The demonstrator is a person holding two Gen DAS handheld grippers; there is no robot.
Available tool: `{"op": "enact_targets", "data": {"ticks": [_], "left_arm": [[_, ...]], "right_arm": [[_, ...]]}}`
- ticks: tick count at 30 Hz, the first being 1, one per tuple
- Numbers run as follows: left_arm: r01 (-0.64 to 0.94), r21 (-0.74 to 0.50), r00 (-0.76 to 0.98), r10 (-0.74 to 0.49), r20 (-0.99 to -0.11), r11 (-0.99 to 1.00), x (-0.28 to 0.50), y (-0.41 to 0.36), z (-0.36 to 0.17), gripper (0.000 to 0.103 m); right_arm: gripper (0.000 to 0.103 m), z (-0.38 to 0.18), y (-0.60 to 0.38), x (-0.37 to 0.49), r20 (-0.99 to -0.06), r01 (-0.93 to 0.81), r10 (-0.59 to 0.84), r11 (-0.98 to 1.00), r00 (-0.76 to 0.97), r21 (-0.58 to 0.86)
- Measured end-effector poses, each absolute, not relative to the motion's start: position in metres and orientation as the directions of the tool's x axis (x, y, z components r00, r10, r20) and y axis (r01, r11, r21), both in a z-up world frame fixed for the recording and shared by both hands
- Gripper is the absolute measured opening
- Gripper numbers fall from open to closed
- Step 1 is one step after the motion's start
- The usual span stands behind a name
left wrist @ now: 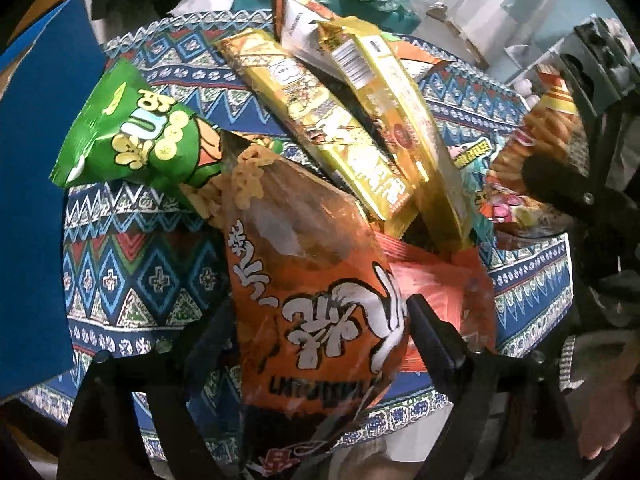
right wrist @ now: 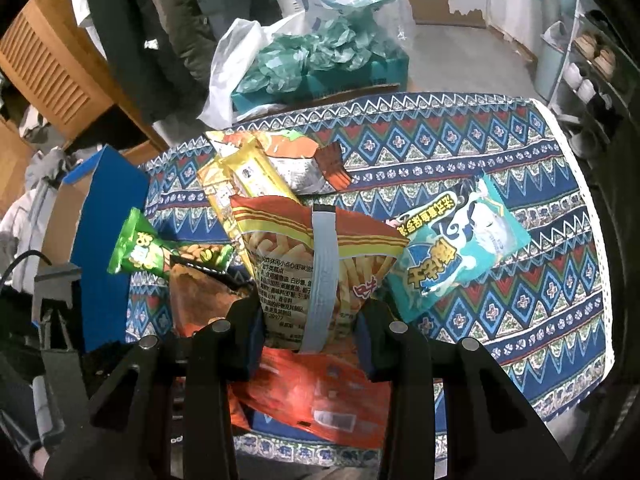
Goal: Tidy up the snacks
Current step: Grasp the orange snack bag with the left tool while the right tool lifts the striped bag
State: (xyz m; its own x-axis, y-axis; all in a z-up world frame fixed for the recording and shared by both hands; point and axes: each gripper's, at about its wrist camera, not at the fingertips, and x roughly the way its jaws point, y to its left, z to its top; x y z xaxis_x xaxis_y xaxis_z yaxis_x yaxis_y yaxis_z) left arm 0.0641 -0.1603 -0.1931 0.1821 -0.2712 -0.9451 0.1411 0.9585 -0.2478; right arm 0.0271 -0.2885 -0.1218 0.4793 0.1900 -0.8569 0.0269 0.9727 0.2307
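Note:
Snack bags are heaped on a patterned tablecloth. My left gripper points down with its jaws wide, touching both edges of a puffy orange bag with white script, also in the right wrist view as the orange bag. My right gripper is shut on a red-and-yellow bag of stick crisps, lifted above a flat red bag. A green bag lies left. Two long gold packs lean over the middle. A teal bag lies right.
A blue box stands at the table's left edge. Beyond the far edge sits a white plastic sack with teal paper. Wooden furniture is at far left, a shelf at right. A hand shows bottom right.

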Motion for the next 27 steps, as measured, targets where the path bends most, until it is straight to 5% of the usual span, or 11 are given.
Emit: {"op": "enact_targets", "data": {"ticks": [4,8,27], "left_arm": [[0.181,-0.210,0.199,-0.245,-0.949,0.961,0.059,-0.161,-0.190,0.059],[0.180,-0.216,0.209,-0.252,-0.945,0.960,0.060,-0.157,-0.190,0.049],[0.165,-0.235,0.352,-0.280,-0.893,0.958,0.047,-0.125,-0.128,0.046]], "right_arm": [[0.036,-0.123,-0.287,0.027,-0.859,0.020,0.194,0.973,0.474,0.231],[0.036,-0.123,-0.285,0.027,-0.859,0.012,0.198,0.973,0.473,0.231],[0.036,-0.106,-0.264,0.023,-0.842,-0.054,0.207,0.977,0.499,0.208]]}}
